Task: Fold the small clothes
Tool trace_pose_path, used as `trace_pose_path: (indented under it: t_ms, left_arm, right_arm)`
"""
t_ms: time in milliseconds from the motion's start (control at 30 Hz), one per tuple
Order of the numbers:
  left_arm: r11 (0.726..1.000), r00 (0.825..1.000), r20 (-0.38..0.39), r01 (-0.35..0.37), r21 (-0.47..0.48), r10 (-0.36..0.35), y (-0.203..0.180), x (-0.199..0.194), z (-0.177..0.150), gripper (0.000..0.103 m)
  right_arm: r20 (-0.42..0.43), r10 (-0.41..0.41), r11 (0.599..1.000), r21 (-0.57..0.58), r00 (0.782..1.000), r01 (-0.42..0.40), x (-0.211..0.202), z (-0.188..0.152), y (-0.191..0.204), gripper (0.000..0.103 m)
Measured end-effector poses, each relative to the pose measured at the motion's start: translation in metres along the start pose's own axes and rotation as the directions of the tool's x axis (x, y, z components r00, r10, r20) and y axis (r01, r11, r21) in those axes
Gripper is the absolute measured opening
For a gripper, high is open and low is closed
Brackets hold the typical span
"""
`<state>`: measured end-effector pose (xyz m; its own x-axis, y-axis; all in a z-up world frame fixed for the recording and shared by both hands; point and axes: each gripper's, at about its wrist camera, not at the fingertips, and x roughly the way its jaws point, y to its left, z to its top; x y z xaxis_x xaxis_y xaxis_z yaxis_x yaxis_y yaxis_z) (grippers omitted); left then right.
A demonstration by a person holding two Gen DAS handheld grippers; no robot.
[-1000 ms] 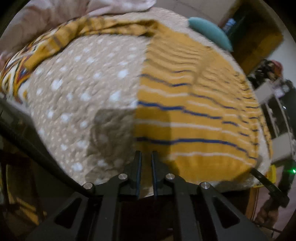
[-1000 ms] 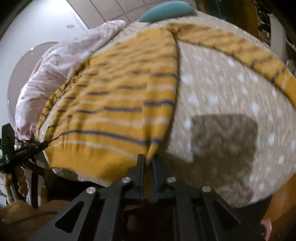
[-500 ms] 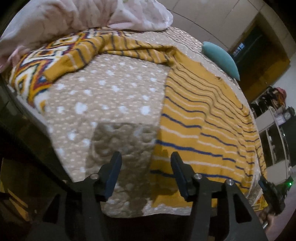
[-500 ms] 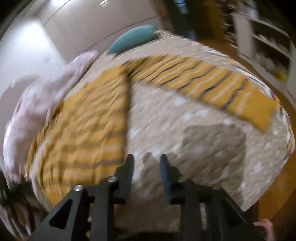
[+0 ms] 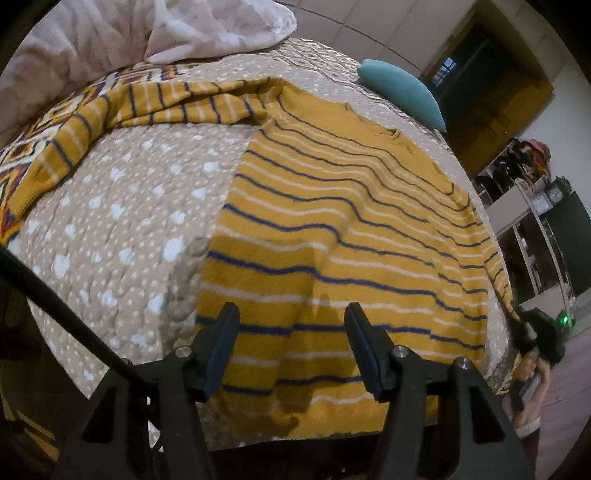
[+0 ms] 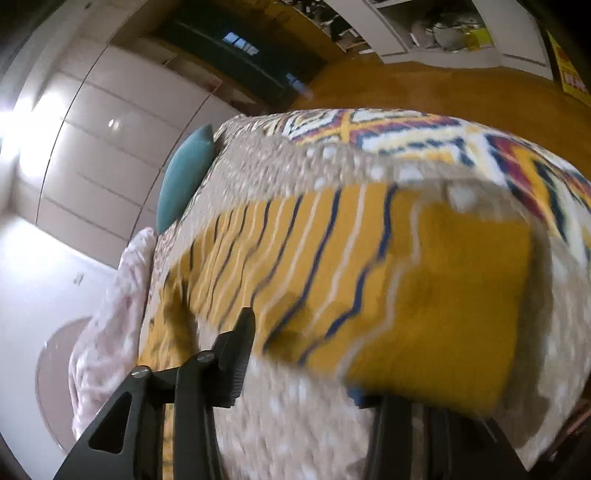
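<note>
A mustard sweater [image 5: 332, 229] with navy and white stripes lies spread flat on the bed. Its left sleeve [image 5: 155, 107] stretches out to the far left. My left gripper [image 5: 291, 347] is open and empty, just above the sweater's hem near the bed's front edge. My right gripper [image 6: 306, 354] is open and empty, over the sweater's other sleeve [image 6: 388, 280]; the sleeve's cuff end partly hides the right finger. The right wrist view is blurred.
The bed has a beige dotted quilt [image 5: 122, 206] over a patterned blanket [image 6: 424, 136]. A teal pillow [image 5: 402, 92] lies at the far end, a pink duvet [image 5: 207, 29] at the far left. Shelves [image 5: 535, 221] stand to the right.
Both grippers have opened and let go of the sweater's hem. The left one shifted right over the hem. The right one swung out to the right sleeve.
</note>
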<state>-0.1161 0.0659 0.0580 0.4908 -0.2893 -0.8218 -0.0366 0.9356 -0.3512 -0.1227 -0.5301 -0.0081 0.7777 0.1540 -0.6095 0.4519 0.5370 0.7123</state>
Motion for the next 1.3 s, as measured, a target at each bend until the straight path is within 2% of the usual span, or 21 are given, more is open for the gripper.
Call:
trace_pose_path:
  t_ms: [33,100,167,233,333,467,567,667,733,800,833,900,1000,1067,1133,1200,1267,1300]
  left_arm:
    - [1.000,1.000,0.004,0.001,0.005,-0.001,-0.001,0.000,0.002,0.058]
    - [1.000,1.000,0.022,-0.003,0.018,0.002,-0.003,-0.001,0.009,0.058]
    - [0.999,0.999,0.042,-0.012,0.031,0.011,-0.005,-0.001,0.016,0.061]
    - [0.999,0.998,0.063,-0.025,0.035,0.023,-0.003,0.002,0.024,0.062]
    - [1.000,0.997,0.081,-0.017,0.024,0.015,0.001,0.009,0.036,0.062]
    - [1.000,0.997,0.083,0.005,0.010,-0.006,0.007,0.022,0.047,0.064]
    - [1.000,0.995,0.102,0.014,0.026,-0.016,0.013,0.030,0.060,0.064]
    - [0.999,0.986,0.164,0.009,0.034,-0.015,0.026,0.033,0.082,0.067]
    - [1.000,0.979,0.203,0.022,-0.007,-0.020,0.043,0.035,0.098,0.070]
    - [0.995,0.970,0.242,0.044,-0.089,-0.021,0.069,0.036,0.111,0.070]
    - [0.991,0.965,0.263,0.045,-0.128,-0.010,0.082,0.035,0.116,0.070]
    - [0.985,0.947,0.322,0.039,-0.166,0.017,0.102,0.030,0.117,0.070]
    - [0.983,0.920,0.389,0.025,-0.180,0.048,0.123,0.024,0.107,0.072]
    - [0.982,0.918,0.394,0.034,-0.185,0.043,0.136,0.025,0.100,0.072]
    - [0.978,0.921,0.389,0.064,-0.198,0.018,0.148,0.025,0.099,0.072]
    - [0.967,0.916,0.401,0.122,-0.222,-0.024,0.161,0.022,0.098,0.072]
    - [0.958,0.909,0.416,0.153,-0.242,-0.040,0.170,0.019,0.096,0.072]
    - [0.953,0.904,0.425,0.165,-0.254,-0.043,0.174,0.017,0.095,0.072]
  right_arm:
    - [0.005,-0.017,1.000,-0.019,1.000,0.017,0.001,0.014,0.005,0.006]
    - [0.070,-0.036,0.998,-0.047,0.997,0.039,-0.011,0.041,0.011,0.006]
    - [0.169,-0.081,0.995,-0.043,0.982,0.089,-0.029,0.076,0.016,0.006]
    - [0.229,-0.140,0.989,-0.023,0.963,0.149,-0.039,0.106,0.018,0.006]
    - [0.229,-0.193,0.979,-0.026,0.954,0.204,-0.035,0.126,0.027,0.006]
    - [0.227,-0.221,0.950,-0.170,0.948,0.262,-0.024,0.121,0.075,0.006]
    - [0.201,-0.195,0.915,-0.315,0.960,0.251,-0.007,0.095,0.132,0.006]
    - [0.160,-0.166,0.847,-0.482,0.973,0.223,0.024,0.055,0.202,0.006]
    - [0.118,-0.143,0.777,-0.602,0.983,0.185,0.050,0.015,0.254,0.006]
    - [0.061,-0.125,0.712,-0.690,0.990,0.132,0.077,-0.025,0.300,0.006]
    - [0.027,-0.119,0.665,-0.740,0.993,0.099,0.095,-0.053,0.327,0.006]
    - [-0.015,-0.114,0.591,-0.805,0.993,0.056,0.121,-0.098,0.362,0.006]
    - [-0.092,-0.130,0.455,-0.890,0.987,-0.023,0.174,-0.180,0.407,0.006]
    - [-0.101,-0.167,0.332,-0.942,0.981,-0.040,0.208,-0.236,0.421,0.006]
    - [-0.061,-0.217,0.153,-0.988,0.974,-0.028,0.234,-0.294,0.428,0.006]
    - [-0.028,-0.229,0.010,-1.000,0.973,-0.027,0.244,-0.333,0.422,0.007]
    - [-0.033,-0.222,-0.092,-0.994,0.975,-0.054,0.241,-0.364,0.411,0.013]
    - [-0.046,-0.218,-0.111,-0.991,0.975,-0.072,0.237,-0.370,0.406,0.022]
